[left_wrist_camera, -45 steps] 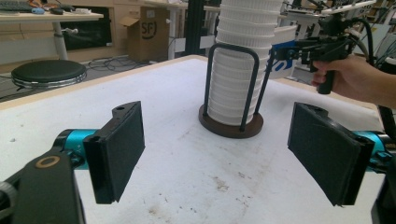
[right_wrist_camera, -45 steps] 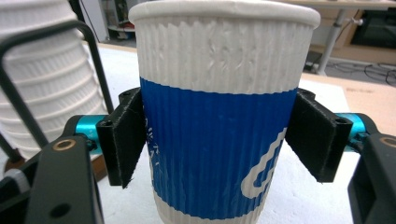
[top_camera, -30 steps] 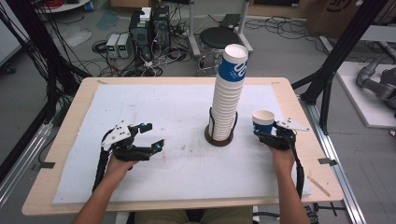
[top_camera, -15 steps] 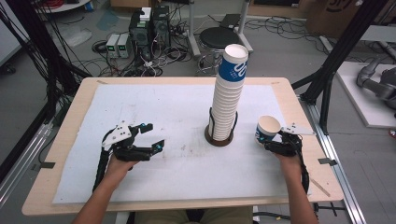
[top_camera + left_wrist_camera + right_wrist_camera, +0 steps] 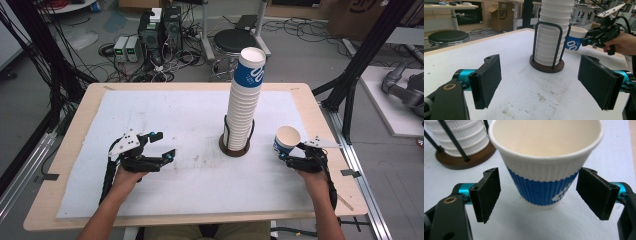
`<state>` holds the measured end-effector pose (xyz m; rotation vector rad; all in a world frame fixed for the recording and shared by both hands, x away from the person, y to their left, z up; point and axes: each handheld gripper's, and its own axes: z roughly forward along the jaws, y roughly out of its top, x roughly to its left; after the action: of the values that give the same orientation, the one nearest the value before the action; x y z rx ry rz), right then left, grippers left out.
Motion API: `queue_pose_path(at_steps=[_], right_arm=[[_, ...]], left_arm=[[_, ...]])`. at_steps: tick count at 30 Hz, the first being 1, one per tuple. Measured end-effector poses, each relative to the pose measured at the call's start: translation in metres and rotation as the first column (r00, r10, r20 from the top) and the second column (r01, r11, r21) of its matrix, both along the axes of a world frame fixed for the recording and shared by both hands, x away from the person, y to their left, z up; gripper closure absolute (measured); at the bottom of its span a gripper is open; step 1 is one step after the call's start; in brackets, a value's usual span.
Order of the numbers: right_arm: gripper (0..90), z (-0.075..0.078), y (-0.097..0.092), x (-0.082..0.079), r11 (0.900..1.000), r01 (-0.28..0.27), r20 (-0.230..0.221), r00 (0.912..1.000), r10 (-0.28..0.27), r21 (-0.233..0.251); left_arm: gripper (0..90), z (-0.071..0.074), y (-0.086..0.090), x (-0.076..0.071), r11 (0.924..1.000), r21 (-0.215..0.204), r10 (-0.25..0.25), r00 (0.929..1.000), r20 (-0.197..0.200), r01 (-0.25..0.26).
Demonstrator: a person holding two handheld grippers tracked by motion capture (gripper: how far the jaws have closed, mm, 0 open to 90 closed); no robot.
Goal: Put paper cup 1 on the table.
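One paper cup (image 5: 287, 139) stands by itself on the white mat (image 5: 165, 115), off at about three o'clock from the tall stack of cups (image 5: 245, 97) in its wire holder (image 5: 236, 142). It looks to me as though that cup has just been set down upright: the right gripper (image 5: 292, 155) has been spreading its jaws, and in the right gripper view the two black pads (image 5: 489, 193) stand clear of the cup (image 5: 546, 162) on either side, with gaps showing, so the cup sits between them but is let go. What seems left is to draw that hand away, and perhaps go on to more cups from the stack; I can't say how many are meant to come off.

The left gripper (image 5: 161, 146) rests over the mat at about nine o'clock from the holder, jaws apart with nothing between them, well away from the stack.

The loose cup is white and ribbed, with a blue band and white lettering around its lower half and a rolled rim; its inside is plain and empty. It stands level, neither dented nor tipped, just beside the holder's brown base (image 5: 461, 157) but not touching it.
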<state>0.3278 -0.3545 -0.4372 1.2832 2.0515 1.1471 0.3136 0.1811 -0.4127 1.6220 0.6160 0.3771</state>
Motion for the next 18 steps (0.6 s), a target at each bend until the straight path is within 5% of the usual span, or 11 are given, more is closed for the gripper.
queue_pose_path(at_steps=[7,13,18], right_arm=[[20.2,0.01,-0.011,-0.022,0.9983,-0.01,-0.01,0.9999,0.01,0.058],[20.2,0.027,-0.006,-0.036,0.9968,-0.041,0.056,0.9977,0.038,0.069],[20.3,0.042,0.007,-0.042,0.9912,-0.101,0.133,0.9872,0.089,0.086]], left_arm=[[17.9,0.001,0.002,0.001,0.9996,-0.015,0.022,0.9997,-0.008,-0.023],[16.3,0.003,0.006,0.0,0.9984,-0.023,0.052,0.9986,0.004,-0.052],[16.3,0.002,0.008,0.0,0.998,-0.035,0.053,0.9986,0.001,-0.053]])
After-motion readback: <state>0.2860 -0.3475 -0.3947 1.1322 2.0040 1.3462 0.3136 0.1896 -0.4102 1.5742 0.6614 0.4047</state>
